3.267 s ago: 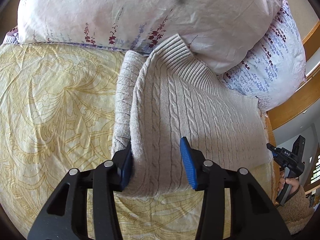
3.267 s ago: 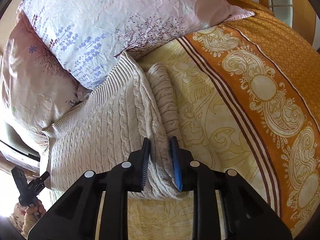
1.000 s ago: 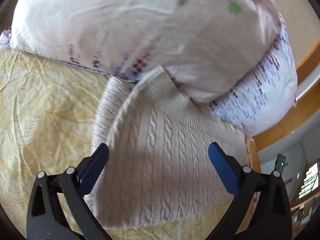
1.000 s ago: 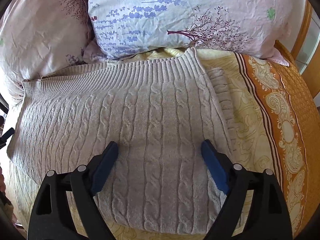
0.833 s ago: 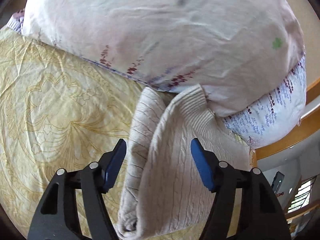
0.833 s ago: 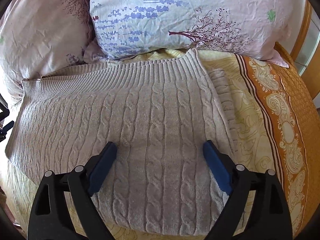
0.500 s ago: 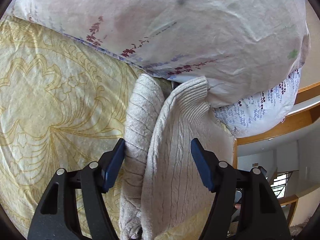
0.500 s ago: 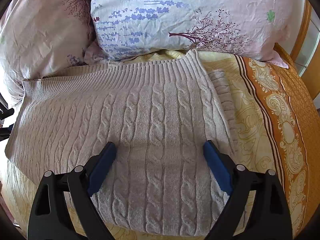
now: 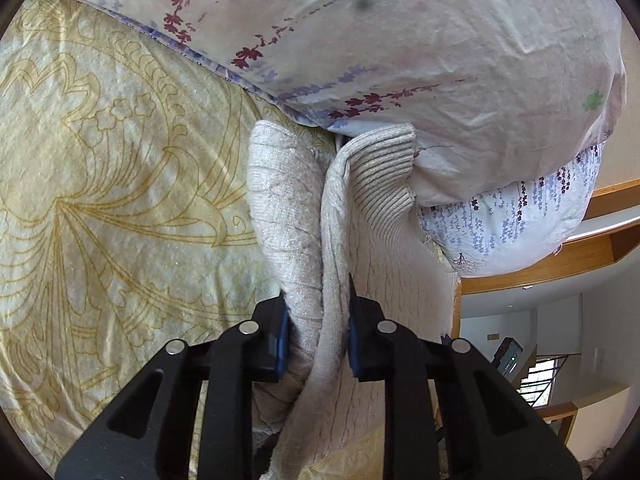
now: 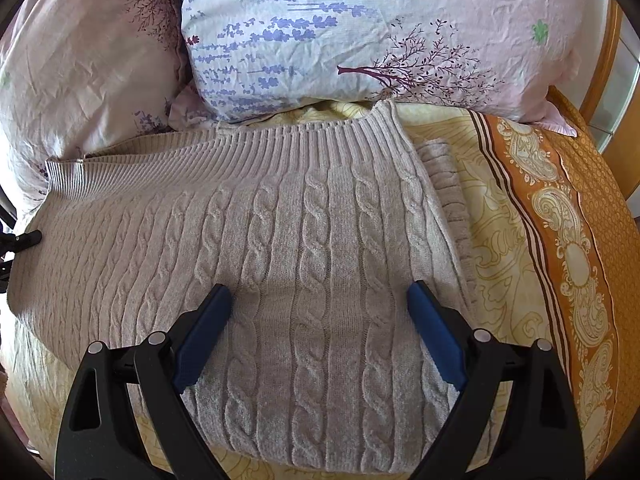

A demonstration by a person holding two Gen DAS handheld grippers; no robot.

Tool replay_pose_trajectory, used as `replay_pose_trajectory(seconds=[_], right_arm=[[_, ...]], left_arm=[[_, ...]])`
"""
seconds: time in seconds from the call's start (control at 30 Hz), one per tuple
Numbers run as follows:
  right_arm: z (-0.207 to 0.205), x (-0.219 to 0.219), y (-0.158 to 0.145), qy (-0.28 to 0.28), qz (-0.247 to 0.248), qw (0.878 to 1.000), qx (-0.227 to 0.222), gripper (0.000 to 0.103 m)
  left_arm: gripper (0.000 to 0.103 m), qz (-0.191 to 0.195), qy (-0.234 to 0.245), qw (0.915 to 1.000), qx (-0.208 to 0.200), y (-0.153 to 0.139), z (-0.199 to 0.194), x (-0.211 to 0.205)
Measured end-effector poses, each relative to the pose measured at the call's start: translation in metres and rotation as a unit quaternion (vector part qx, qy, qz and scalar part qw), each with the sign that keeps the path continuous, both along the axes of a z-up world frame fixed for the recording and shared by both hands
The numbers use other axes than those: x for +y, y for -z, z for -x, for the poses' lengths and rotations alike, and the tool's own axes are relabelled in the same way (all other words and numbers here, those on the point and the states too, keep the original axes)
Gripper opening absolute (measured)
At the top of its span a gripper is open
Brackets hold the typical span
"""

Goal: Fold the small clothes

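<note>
The folded beige cable-knit sweater (image 10: 304,272) lies on the yellow patterned bedspread (image 9: 120,184), its ribbed hem touching the floral pink pillows (image 10: 360,32) at the far side. The left gripper (image 9: 316,320) reaches in low along the sweater's left edge, its blue pads pinching the bunched layers. The right gripper (image 10: 320,320) hovers tilted down over the near middle, jaws spread wide.

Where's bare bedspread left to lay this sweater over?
Free: yellow patterned bedspread left of the beige cable-knit sweater that the left claw pinches, and the orange-bordered strip right of it. Crowded: floral pillows press against the ribbed hem. The right claw is open.
</note>
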State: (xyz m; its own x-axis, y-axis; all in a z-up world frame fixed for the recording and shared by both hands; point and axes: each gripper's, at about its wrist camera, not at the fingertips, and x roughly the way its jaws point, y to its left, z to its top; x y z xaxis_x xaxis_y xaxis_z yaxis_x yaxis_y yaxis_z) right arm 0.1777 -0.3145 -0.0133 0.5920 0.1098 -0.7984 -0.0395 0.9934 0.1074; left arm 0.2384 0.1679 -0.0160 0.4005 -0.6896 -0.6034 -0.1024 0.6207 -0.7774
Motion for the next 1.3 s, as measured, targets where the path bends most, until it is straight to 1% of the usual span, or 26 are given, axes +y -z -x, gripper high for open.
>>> replay_pose_trajectory(seconds=[0.07,0.17,0.33,0.4,0.47,0.53,0.57,0.63,0.7,0.73,0.8,0.83,0.87,0.9,0.93,0.97,1.0,1.03,1.07,1.1,1.13,1.17,1.2,1.23,1.27,1.3], right_arm=[[-0.001,0.0,0.0,0.006,-0.001,1.0,0.005,0.093],[-0.001,0.0,-0.001,0.012,-0.002,1.0,0.009,0.094],[0.001,0.0,-0.001,0.017,-0.009,1.0,0.007,0.095],[0.002,0.0,-0.001,0.014,-0.015,1.0,0.007,0.098],[0.003,0.0,-0.001,0.005,-0.026,1.0,0.009,0.102],[0.004,0.0,-0.003,0.005,-0.028,1.0,0.013,0.102],[0.005,-0.002,-0.007,0.006,-0.039,0.999,0.011,0.102],[0.007,-0.007,-0.018,0.003,-0.091,0.996,-0.001,0.102],[0.006,-0.014,-0.028,-0.007,-0.165,0.986,-0.011,0.102],[0.006,-0.017,-0.03,-0.013,-0.195,0.981,-0.009,0.102],[-0.001,-0.022,-0.032,-0.029,-0.262,0.965,0.003,0.102],[-0.004,-0.025,-0.03,-0.033,-0.297,0.954,0.011,0.102],[-0.007,-0.028,-0.027,-0.034,-0.322,0.946,0.018,0.102],[-0.01,-0.031,-0.023,-0.032,-0.344,0.938,0.027,0.102],[-0.013,-0.034,-0.019,-0.028,-0.363,0.931,0.039,0.102],[-0.017,-0.038,-0.012,-0.02,-0.384,0.922,0.054,0.102],[-0.02,-0.041,-0.004,-0.013,-0.403,0.912,0.071,0.102],[-0.023,-0.042,0.002,-0.005,-0.416,0.906,0.084,0.102],[-0.024,-0.042,0.006,0.001,-0.429,0.899,0.091,0.102],[-0.022,-0.044,0.006,0.003,-0.435,0.896,0.088,0.102],[-0.021,-0.044,0.004,0.003,-0.436,0.896,0.083,0.102],[-0.021,-0.041,0.001,-0.002,-0.437,0.896,0.075,0.102],[-0.02,-0.037,-0.003,-0.007,-0.438,0.896,0.068,0.099],[-0.022,-0.034,-0.007,-0.013,-0.436,0.898,0.066,0.096],[-0.026,-0.027,-0.011,-0.024,-0.43,0.9,0.067,0.093],[-0.03,-0.022,-0.014,-0.032,-0.423,0.903,0.069,0.093]], left_arm=[[0.02,0.014,-0.007,0.9999,-0.004,-0.002,0.004,0.003],[0.019,0.039,-0.007,0.9989,-0.025,-0.015,0.006,-0.003],[0.019,0.069,0.016,0.9954,-0.065,-0.045,0.006,-0.031],[0.019,0.088,0.025,0.9927,-0.078,-0.056,0.005,-0.043],[0.019,0.104,0.03,0.9902,-0.087,-0.064,0.003,-0.054],[0.019,0.118,0.033,0.9883,-0.091,-0.07,0.001,-0.062],[0.019,0.125,0.035,0.9873,-0.092,-0.072,0.001,-0.067],[0.019,0.135,0.039,0.9857,-0.094,-0.075,0.0,-0.078],[0.019,0.145,0.045,0.9837,-0.097,-0.079,0.0,-0.09],[0.019,0.153,0.05,0.982,-0.099,-0.08,0.0,-0.098],[0.016,0.179,0.066,0.9763,-0.102,-0.081,-0.001,-0.12],[0.014,0.187,0.076,0.9741,-0.102,-0.081,-0.002,-0.132],[0.01,0.192,0.087,0.9723,-0.1,-0.08,-0.003,-0.145],[0.01,0.198,0.097,0.9709,-0.094,-0.077,-0.005,-0.159],[0.002,0.212,0.107,0.9681,-0.082,-0.07,-0.007,-0.173],[0.0,0.226,0.117,0.9647,-0.067,-0.063,-0.009,-0.186],[0.0,0.216,0.123,0.9669,-0.055,-0.056,-0.01,-0.197],[0.0,0.209,0.131,0.968,-0.043,-0.048,-0.01,-0.207],[0.001,0.214,0.139,0.9664,-0.028,-0.042,-0.01,-0.214],[0.001,0.221,0.142,0.9647,-0.017,-0.038,-0.008,-0.217],[0.005,0.232,0.146,0.9616,-0.021,-0.039,-0.004,-0.216],[0.021,0.234,0.149,0.9602,-0.032,-0.044,0.0,-0.212],[0.033,0.223,0.147,0.9625,-0.048,-0.051,0.004,-0.204],[0.053,0.207,0.14,0.9661,-0.067,-0.059,0.008,-0.195],[0.061,0.186,0.131,0.9701,-0.085,-0.068,0.013,-0.183],[0.063,0.163,0.122,0.9739,-0.101,-0.075,0.017,-0.173]])
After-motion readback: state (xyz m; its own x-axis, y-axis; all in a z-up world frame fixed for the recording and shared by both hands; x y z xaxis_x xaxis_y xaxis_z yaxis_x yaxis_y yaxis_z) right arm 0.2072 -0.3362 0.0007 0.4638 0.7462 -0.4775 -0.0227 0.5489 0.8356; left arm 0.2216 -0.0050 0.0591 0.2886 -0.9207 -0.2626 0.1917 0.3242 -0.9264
